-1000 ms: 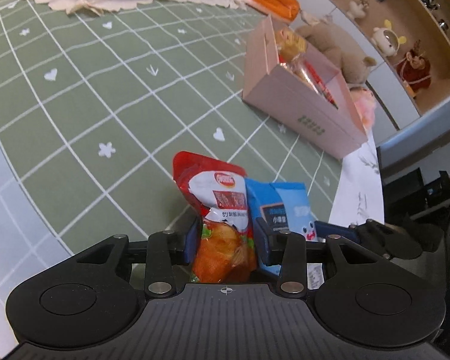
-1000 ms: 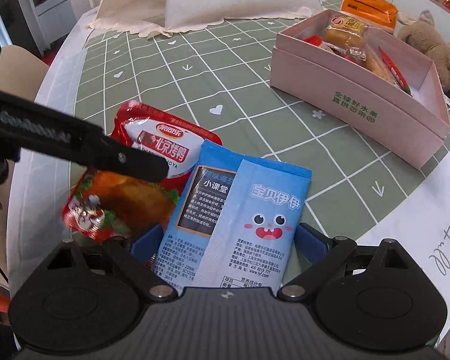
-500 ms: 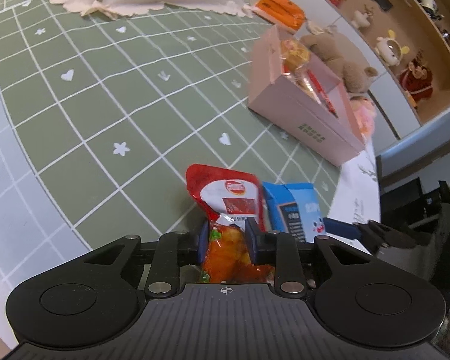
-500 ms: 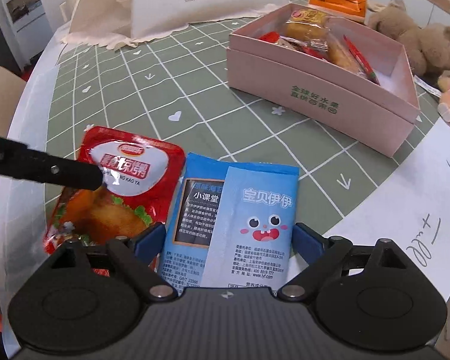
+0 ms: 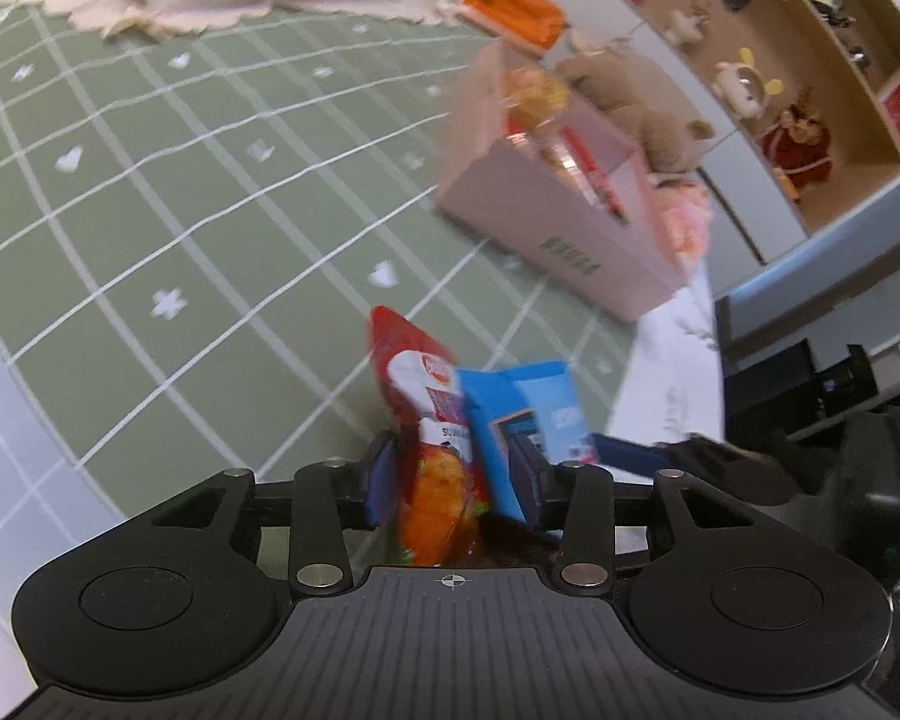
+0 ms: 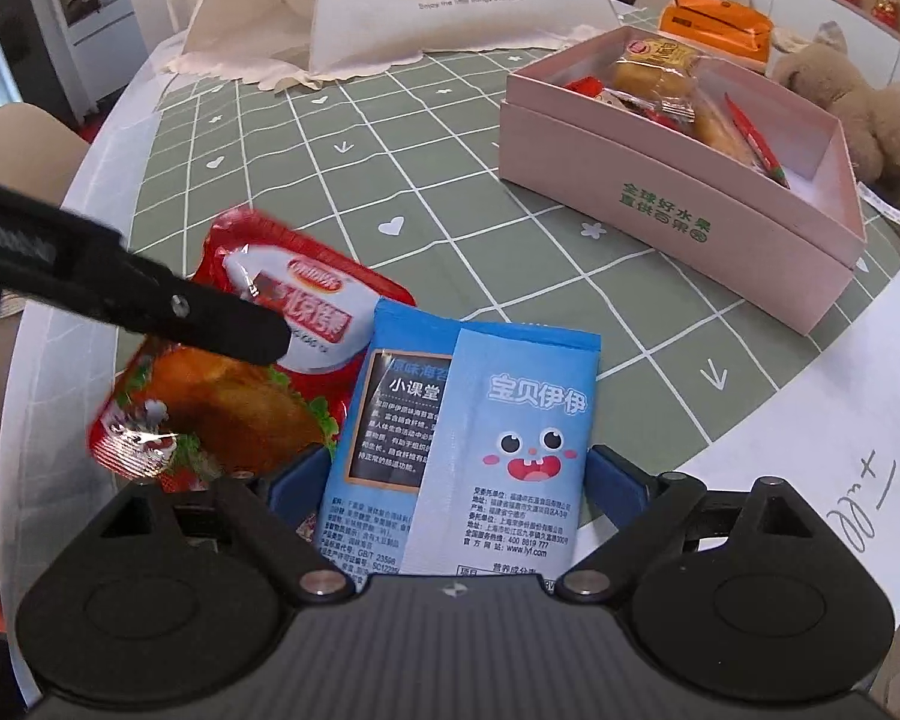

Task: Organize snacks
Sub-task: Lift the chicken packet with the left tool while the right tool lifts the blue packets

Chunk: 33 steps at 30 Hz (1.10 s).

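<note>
Left gripper (image 5: 450, 474), jaws pinched narrow on the red snack pouch (image 5: 441, 456), low centre of its view. Right gripper (image 6: 453, 480), jaws wide, clamping the blue snack packet (image 6: 480, 438). Only the right view shows inside the pink box (image 6: 678, 210), upper right on the green checked worktop (image 6: 450, 138): wrapped snacks inside.

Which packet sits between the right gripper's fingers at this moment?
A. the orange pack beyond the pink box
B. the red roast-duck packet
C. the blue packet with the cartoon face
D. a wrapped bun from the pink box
C: in the right wrist view the blue packet sits between the right gripper fingers, while the left gripper pinches the red packet.
</note>
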{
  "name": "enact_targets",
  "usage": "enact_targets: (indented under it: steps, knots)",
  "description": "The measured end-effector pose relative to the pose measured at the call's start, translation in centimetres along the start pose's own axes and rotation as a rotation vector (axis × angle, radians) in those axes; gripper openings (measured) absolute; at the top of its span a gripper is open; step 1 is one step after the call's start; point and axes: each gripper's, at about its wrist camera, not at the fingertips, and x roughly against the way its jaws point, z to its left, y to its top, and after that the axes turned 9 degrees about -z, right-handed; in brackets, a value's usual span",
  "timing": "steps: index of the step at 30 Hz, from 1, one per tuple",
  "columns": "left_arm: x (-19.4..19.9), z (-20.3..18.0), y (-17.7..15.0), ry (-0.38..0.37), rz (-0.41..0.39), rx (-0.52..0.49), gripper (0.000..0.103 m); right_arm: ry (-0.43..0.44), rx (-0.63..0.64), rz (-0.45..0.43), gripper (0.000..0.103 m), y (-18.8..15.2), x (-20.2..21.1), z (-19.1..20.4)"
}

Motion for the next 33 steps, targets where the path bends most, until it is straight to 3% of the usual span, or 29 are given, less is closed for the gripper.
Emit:
enact_targets:
  steps: [4,12,14,16,21,25,27,29,33]
  knots:
    - [-0.6,-1.0,0.4,-0.012,0.001,-0.013,0.045,0.028,-0.021,-0.007,0.093,0.0,0.2,-0.8]
    - [-3.5,-1.1,-0.2,0.067,0.055,-0.013,0.044,0.058,0.002,-0.026,0.093,-0.4,0.4,-1.2]
    - [-3.5,-0.7,-0.2,0.068,0.053,0.014,0.037,0.058,0.007,-0.030,0.093,-0.5,0.4,-1.2]
    - [-3.3,-0.2,-0.2,0.063,0.049,0.030,0.036,0.058,0.006,-0.023,0.092,-0.4,0.5,-1.4]
    - [-1.8,-0.5,-0.4,0.094,0.034,-0.004,0.033,-0.023,-0.004,-0.013,0.092,-0.6,0.5,-2.6]
    - [-0.8,-0.7,-0.8,0.069,0.027,0.007,0.030,-0.025,0.001,-0.015,0.093,-0.6,0.5,-2.5]
    - [-1.5,-0.7,-1.0,0.059,0.059,0.012,0.034,-0.017,0.007,-0.022,0.093,-0.7,0.5,-2.3]
    - [-2.6,-1.2,-1.2,0.103,0.088,-0.023,0.038,-0.021,0.014,-0.031,0.093,-0.8,0.5,-2.1]
    - [-3.4,-1.9,-1.0,0.088,0.080,-0.034,0.041,0.004,0.016,-0.041,0.093,-0.9,0.6,-2.1]
